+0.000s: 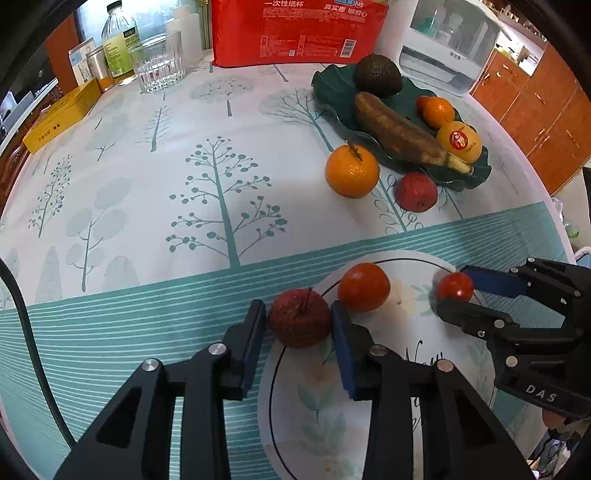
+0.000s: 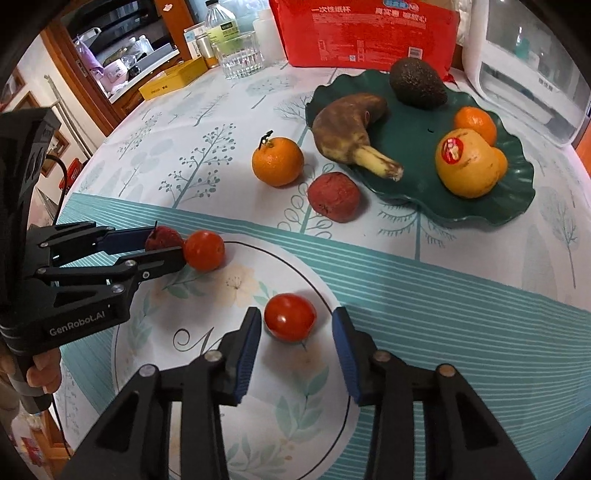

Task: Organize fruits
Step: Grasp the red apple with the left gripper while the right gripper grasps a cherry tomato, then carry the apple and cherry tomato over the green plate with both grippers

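My left gripper [image 1: 298, 314] is shut on a red lychee [image 1: 300, 317] at the edge of a white floral plate [image 1: 406, 273]; both pads touch its sides. My right gripper [image 2: 297, 314] stands open around a small tomato [image 2: 290, 316] on the same plate, with a gap at the right pad. A second tomato [image 1: 364, 287] lies just beyond the lychee. In the right wrist view the left gripper [image 2: 166, 247] reaches in from the left. A green leaf plate [image 2: 417, 122] holds an avocado, a browned banana and citrus. An orange [image 2: 277, 161] and another lychee [image 2: 333, 196] lie beside it.
At the back stand a red package [image 1: 299, 33], a glass [image 1: 158, 66], a bottle [image 1: 119, 40], a yellow box [image 1: 61, 118] and a white appliance [image 1: 447, 48]. The round table's edge curves off at right near wooden cabinets. A hand [image 2: 44, 369] holds the left gripper.
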The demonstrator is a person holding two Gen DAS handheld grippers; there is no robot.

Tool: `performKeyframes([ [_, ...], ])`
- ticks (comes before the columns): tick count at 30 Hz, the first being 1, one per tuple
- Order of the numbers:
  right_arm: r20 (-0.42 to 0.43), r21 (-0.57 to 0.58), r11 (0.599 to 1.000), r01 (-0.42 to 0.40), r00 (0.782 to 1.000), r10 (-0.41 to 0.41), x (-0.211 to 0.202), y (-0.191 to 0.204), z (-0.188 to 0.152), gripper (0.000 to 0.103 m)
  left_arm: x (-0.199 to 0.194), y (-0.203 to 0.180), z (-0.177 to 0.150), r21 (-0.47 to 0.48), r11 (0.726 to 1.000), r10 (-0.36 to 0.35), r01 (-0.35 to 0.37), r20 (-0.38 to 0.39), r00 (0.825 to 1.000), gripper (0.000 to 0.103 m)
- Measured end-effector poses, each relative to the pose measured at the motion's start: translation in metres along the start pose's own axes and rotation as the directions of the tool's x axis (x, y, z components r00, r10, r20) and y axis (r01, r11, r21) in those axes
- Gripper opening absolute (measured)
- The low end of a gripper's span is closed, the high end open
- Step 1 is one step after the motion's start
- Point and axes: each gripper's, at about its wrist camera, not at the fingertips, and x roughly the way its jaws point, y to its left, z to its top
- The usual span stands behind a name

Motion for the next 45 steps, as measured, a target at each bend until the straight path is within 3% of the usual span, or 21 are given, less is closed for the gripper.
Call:
performKeyframes([
  [3, 0.01, -0.017, 1.0, 0.01, 1.0, -0.01, 0.001, 0.001, -0.001, 0.028, 0.0, -0.001, -0.001, -0.009, 1.0, 0.003, -0.003, 0.007, 1.0, 0.032],
  [18, 0.005, -0.019, 1.0, 0.01, 1.0, -0.01, 0.001, 0.002, -0.002, 0.027, -0.006, -0.005, -0.01, -0.064, 0.998, -0.004, 0.003, -0.011, 1.0, 0.031],
  [27, 0.017, -0.029, 1.0, -0.01, 1.0, 0.011, -0.018, 0.008, -0.006, 0.027, -0.033, -0.021, -0.009, -0.063, 0.998, -0.019, 0.019, 0.002, 1.0, 0.031],
  [34, 0.08, -0.056, 0.998, 0.005, 0.997, -0.001, -0.057, 0.006, 0.003, 0.027, -0.076, -0.043, 0.016, -0.016, 1.0, -0.018, 0.019, 0.052, 0.998, 0.031],
  [45, 0.234, -0.029, 0.998, 0.048, 0.971, -0.04, -0.15, -0.032, 0.06, 0.027, -0.147, -0.074, 0.086, 0.106, 0.992, 0.045, -0.062, 0.158, 0.986, 0.031],
])
